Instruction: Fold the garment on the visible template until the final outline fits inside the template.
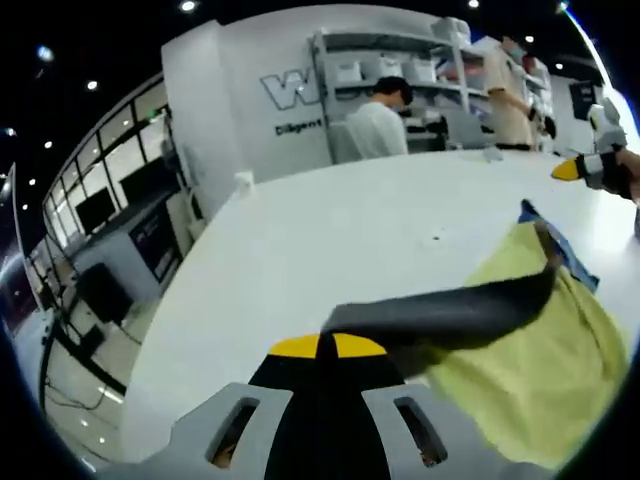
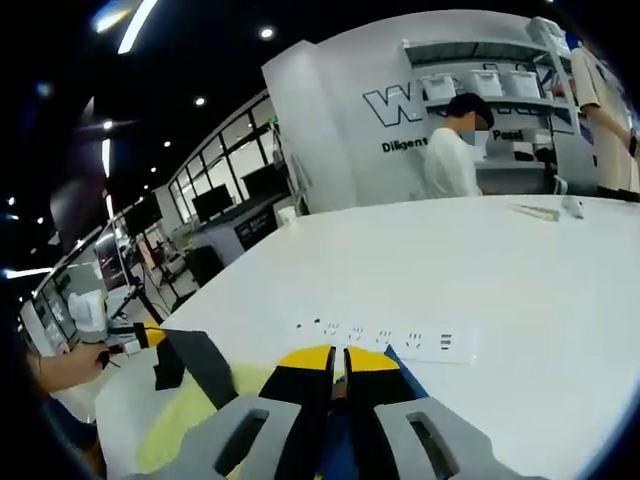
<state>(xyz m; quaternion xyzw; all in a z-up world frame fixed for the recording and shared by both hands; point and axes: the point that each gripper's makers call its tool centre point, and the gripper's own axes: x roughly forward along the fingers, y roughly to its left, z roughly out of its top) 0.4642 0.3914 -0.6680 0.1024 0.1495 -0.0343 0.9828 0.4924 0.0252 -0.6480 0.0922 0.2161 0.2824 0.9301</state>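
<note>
One yellow garment (image 1: 540,370), two grippers (image 1: 328,348) (image 2: 337,362)

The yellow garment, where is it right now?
The yellow garment lies on the white table, at the lower right of the left gripper view, partly over a blue template; the left gripper holds its dark strip.

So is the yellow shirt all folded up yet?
Not yet. In the left gripper view the yellow garment lies loosely rumpled on the white table, a dark strip draped across it. How many folds are done, cannot tell.
</note>
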